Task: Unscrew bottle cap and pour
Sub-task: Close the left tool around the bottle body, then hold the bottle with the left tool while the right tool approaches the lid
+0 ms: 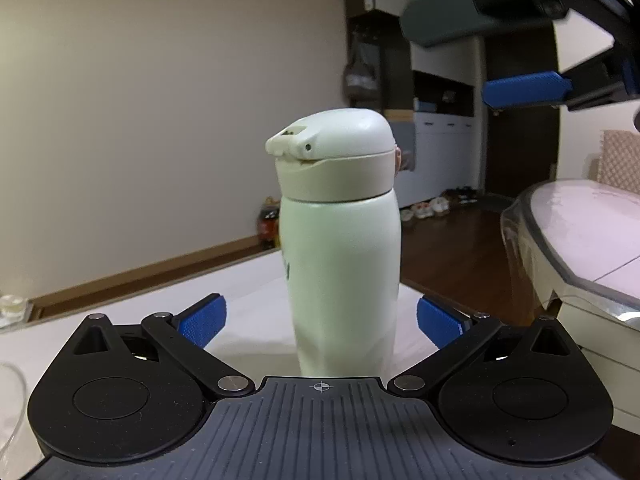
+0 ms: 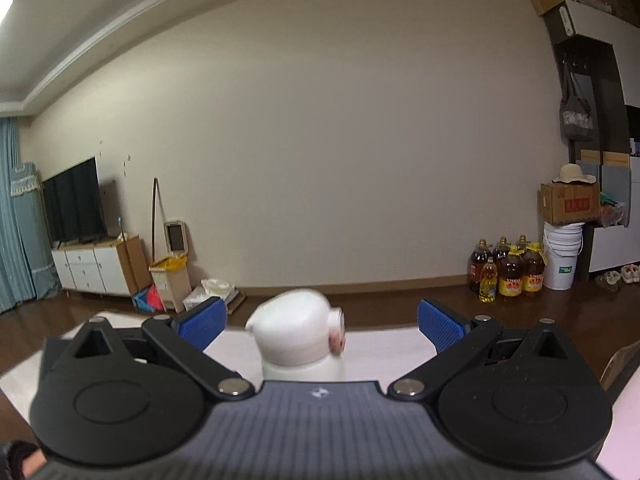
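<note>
Bottle (image 1: 344,248): pale mint-white flask, standing upright on white table (image 1: 248,280), cap on. Cap (image 1: 336,156) in 2 tones, domed white flip lid over a beige collar, hinge pin at the left in the left view, a small pinkish knob at the right edge. Dark print partly visible on the body's left side, too cut off to read.

Left gripper (image 1: 320,320) spread wide, blue pads (image 1: 202,322) on either side of the lower body, apart from it, grasping nothing. Right gripper (image 2: 320,322) likewise released, level with the cap, pads (image 2: 438,326) well clear on both sides.

Left view only: full height of bottle down to the gripper body, right gripper (image 1: 524,88) up high at upper right, 1 blue pad and a blurred dark housing above it, clear bowl (image 1: 568,248) close at right, small glass (image 1: 14,306) at far left edge.

Right view only: bottle (image 2: 302,344) from above its shoulder, cap (image 2: 300,328) blurred; beyond, TV (image 2: 74,200) on a cabinet, oil bottles (image 2: 508,270) and white bucket (image 2: 562,256) against the wall.
</note>
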`<state>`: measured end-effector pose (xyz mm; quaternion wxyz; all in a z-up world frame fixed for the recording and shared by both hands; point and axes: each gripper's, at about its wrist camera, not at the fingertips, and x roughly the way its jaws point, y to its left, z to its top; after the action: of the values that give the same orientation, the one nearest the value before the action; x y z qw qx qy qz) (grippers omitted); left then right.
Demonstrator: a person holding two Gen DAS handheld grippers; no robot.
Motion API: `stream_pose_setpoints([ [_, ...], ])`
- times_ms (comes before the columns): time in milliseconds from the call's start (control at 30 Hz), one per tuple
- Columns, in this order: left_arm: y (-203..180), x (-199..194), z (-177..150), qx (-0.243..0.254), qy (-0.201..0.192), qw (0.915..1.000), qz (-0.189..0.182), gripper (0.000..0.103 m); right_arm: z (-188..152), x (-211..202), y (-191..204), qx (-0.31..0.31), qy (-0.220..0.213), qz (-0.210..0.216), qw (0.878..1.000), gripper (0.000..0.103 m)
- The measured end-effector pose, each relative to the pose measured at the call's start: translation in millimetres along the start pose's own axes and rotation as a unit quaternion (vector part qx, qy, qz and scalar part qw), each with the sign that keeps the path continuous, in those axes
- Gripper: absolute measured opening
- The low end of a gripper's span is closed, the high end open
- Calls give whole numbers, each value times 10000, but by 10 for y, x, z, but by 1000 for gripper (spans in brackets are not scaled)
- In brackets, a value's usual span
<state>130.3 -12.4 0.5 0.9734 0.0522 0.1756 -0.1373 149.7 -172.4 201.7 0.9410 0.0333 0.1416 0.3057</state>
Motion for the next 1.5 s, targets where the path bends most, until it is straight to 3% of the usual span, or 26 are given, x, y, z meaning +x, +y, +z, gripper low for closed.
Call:
stream_pose_setpoints([
  [433, -47, 347, -18, 147, 64, 9993, -328, 102, 79, 156, -81, 36, 54, 70, 10000, 103],
  [567, -41, 444, -16, 65, 161, 9989, -435, 81, 63, 207, -112, 77, 99, 68, 9999, 103],
  [867, -116, 546, -31, 17, 202, 9985, -512, 72, 61, 241, -131, 99, 124, 63, 9999, 103],
  [1200, -129, 409, -48, 23, 161, 9996, -248, 72, 67, 214, -98, 109, 94, 165, 9998, 103],
  [1500, -21, 114, -143, -153, 265, 9987, 406, 72, 90, 210, 68, 1, 50, 610, 9981, 103],
])
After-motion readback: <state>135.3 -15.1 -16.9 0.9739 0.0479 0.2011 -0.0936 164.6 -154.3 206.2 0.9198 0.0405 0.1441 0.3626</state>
